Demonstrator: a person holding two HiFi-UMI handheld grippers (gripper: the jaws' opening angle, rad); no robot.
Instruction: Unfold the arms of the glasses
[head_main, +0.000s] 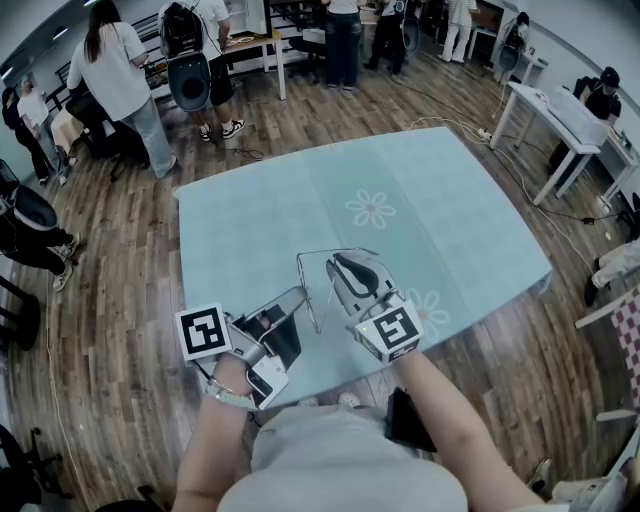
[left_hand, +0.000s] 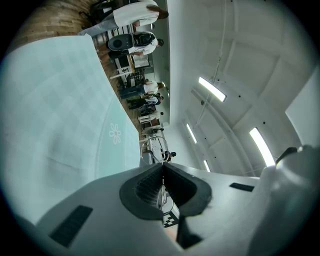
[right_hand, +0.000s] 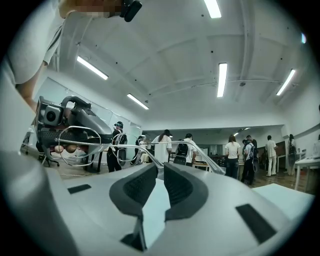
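Thin wire-frame glasses (head_main: 303, 272) hang in the air above the near half of the light blue table (head_main: 420, 190), between my two grippers. My left gripper (head_main: 298, 293) is shut on the frame. In the left gripper view its pads (left_hand: 150, 185) meet on the wire, and a lens rim (left_hand: 157, 145) shows beyond the left gripper (left_hand: 162, 167). My right gripper (head_main: 333, 262) faces the glasses from the right. In the right gripper view the lenses (right_hand: 75, 145) sit at the left. One arm slants down into the narrow gap at the right gripper (right_hand: 161, 165), and the pads stand slightly apart around its end.
The table has a printed flower (head_main: 371, 208) near its middle and ends close in front of me. Wooden floor surrounds it. Several people (head_main: 115, 70) stand at the far side of the room, with white desks (head_main: 560, 115) at the right and dark chairs (head_main: 30, 215) at the left.
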